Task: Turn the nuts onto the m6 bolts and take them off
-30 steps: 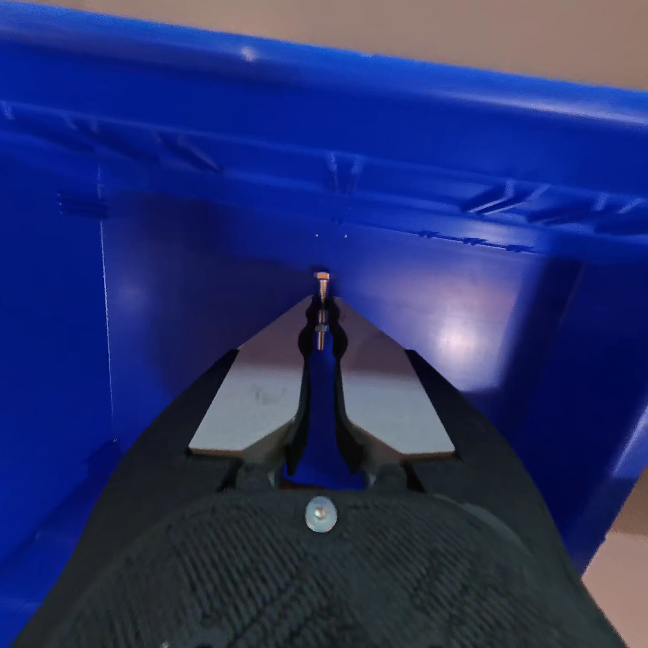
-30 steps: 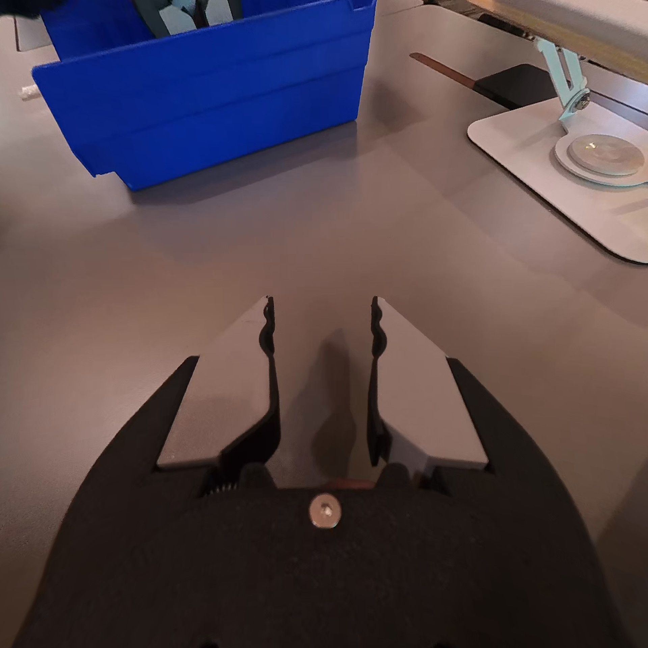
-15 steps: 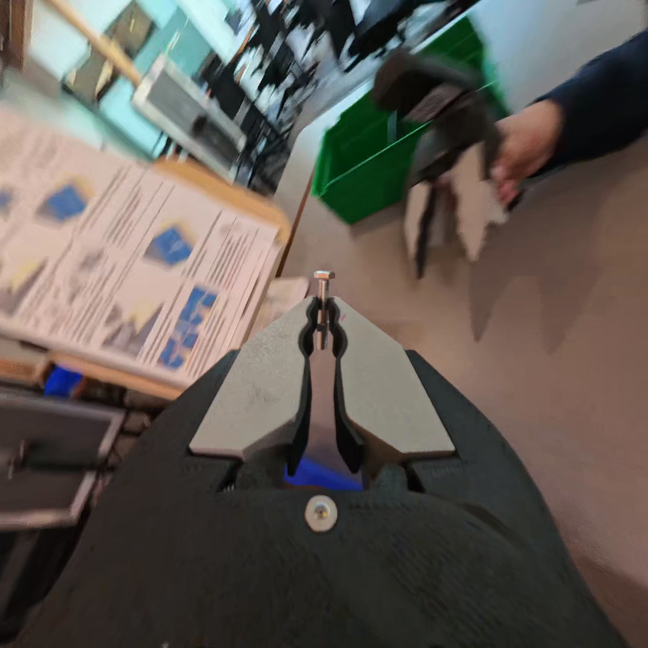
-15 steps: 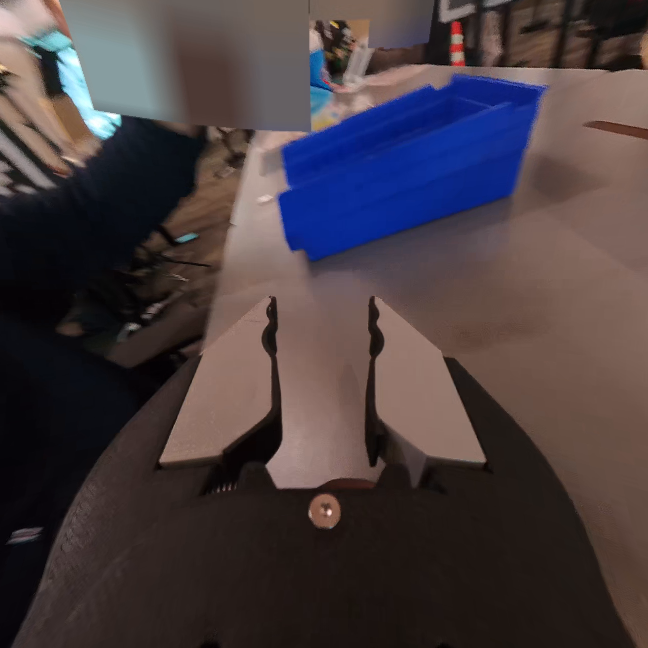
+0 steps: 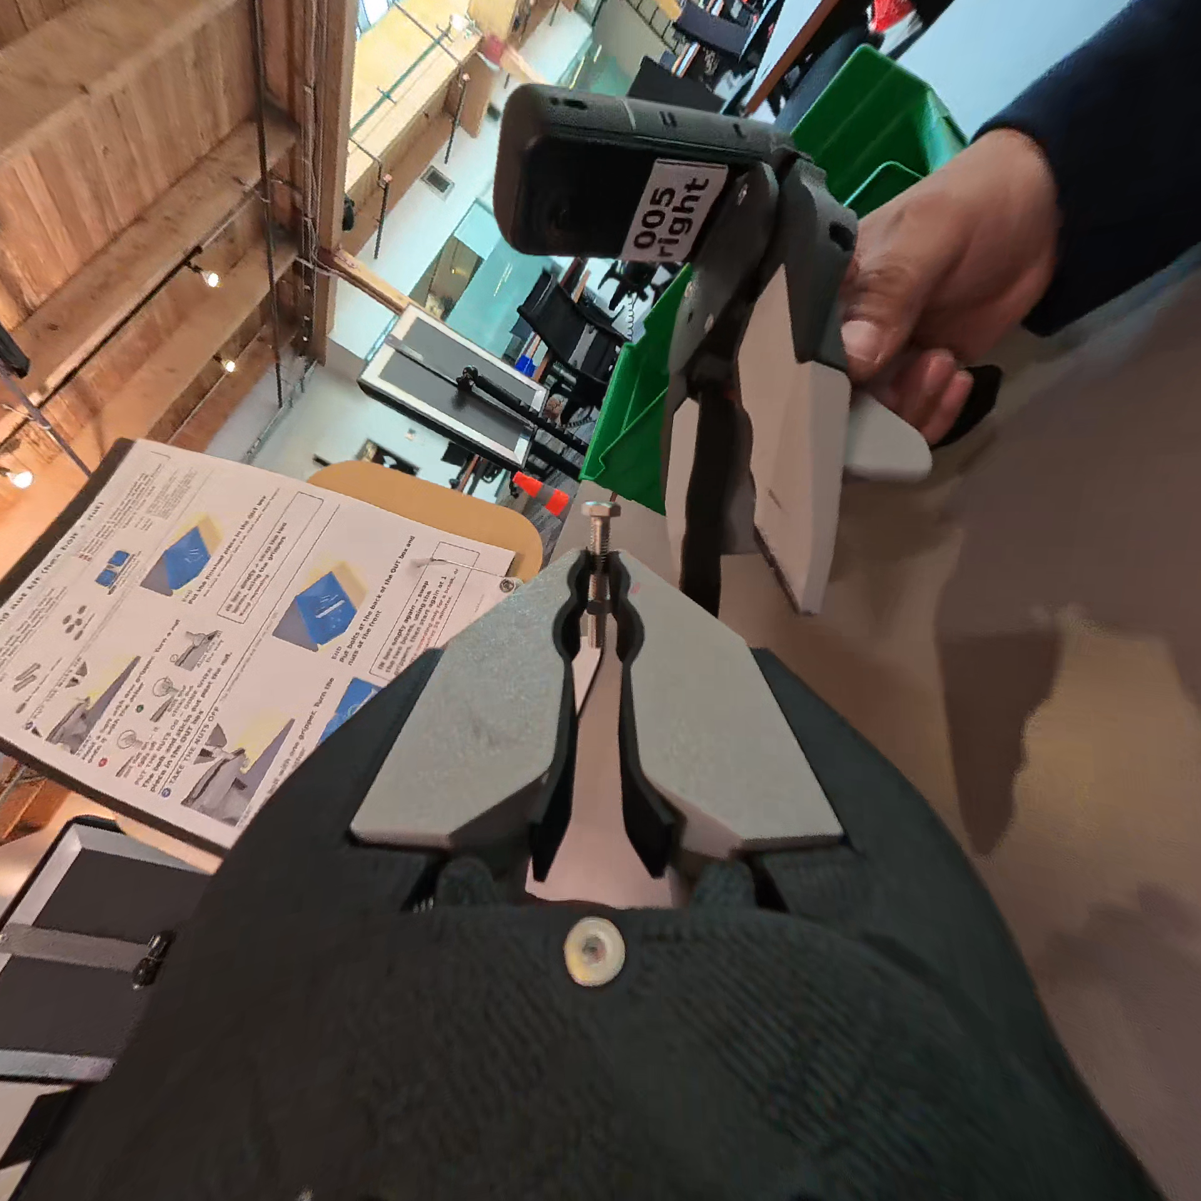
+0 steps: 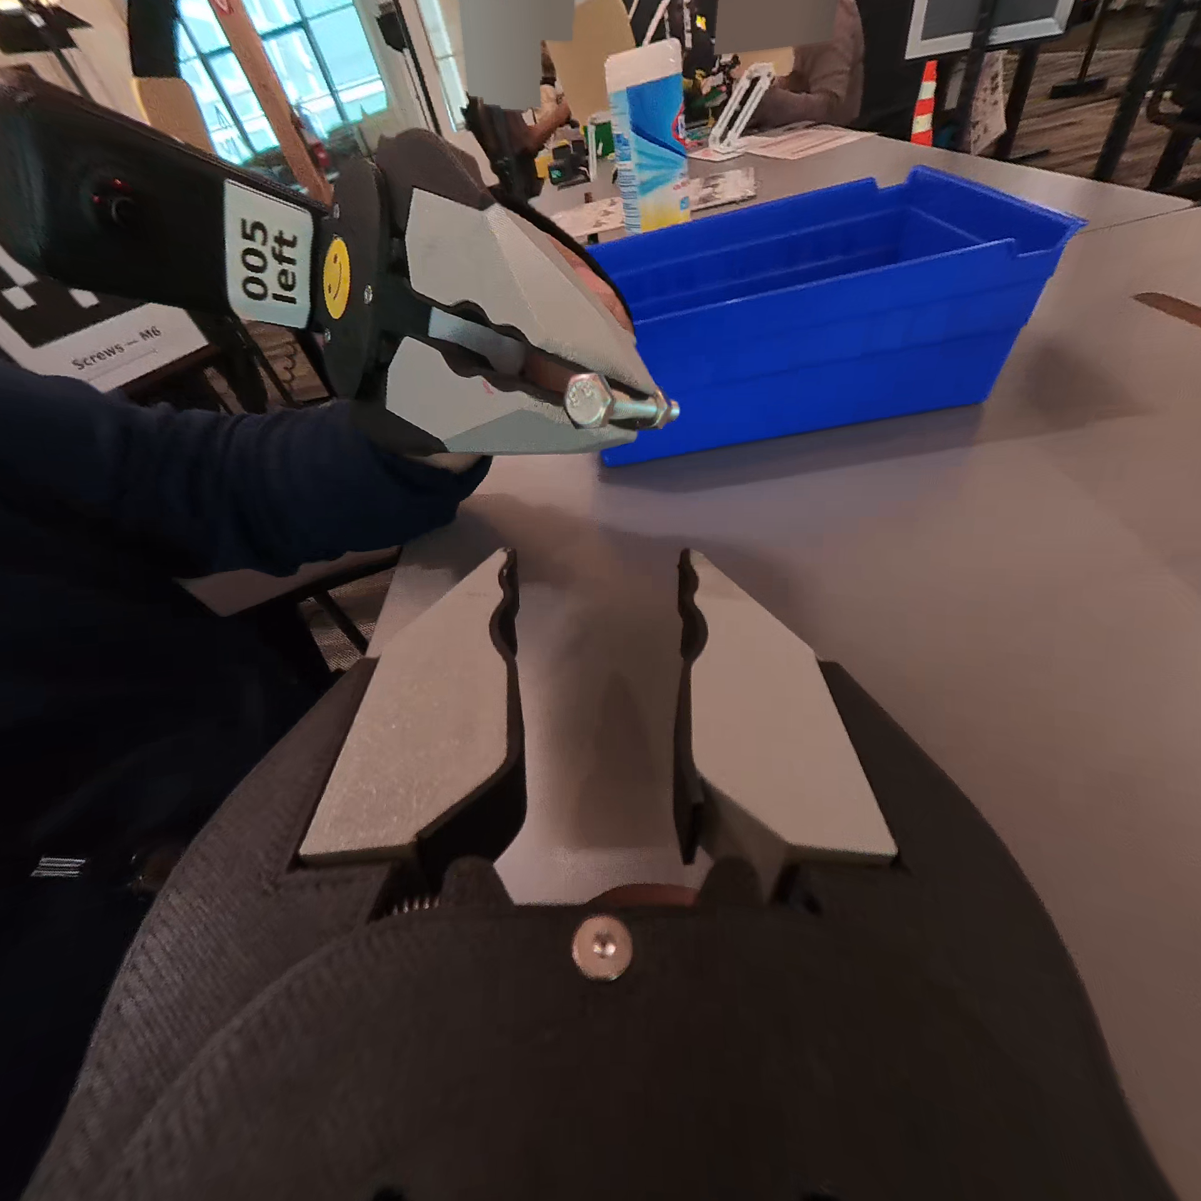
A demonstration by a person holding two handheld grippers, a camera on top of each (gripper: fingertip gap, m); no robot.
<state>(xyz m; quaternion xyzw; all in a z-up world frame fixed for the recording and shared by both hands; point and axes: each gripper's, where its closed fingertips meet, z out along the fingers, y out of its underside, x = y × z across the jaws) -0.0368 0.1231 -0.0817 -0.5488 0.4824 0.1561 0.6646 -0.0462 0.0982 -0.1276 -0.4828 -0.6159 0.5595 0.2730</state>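
Left gripper (image 5: 596,588) is up off the table (image 6: 975,585), jaws pinched tight on the bolt (image 5: 599,539), a nut (image 5: 594,609) sitting on its thread. Right gripper (image 6: 594,585) hovers close by, jaws wide and empty, nothing between the two. Blue bin (image 6: 845,325) just behind, instruction sheet (image 5: 195,617) and green bin (image 5: 624,416) beyond. A second ago that bolt was down inside the blue bin; now it's lifted clear.

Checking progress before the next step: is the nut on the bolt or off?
On. The nut sits threaded near the bolt's end, held in the shut left gripper.
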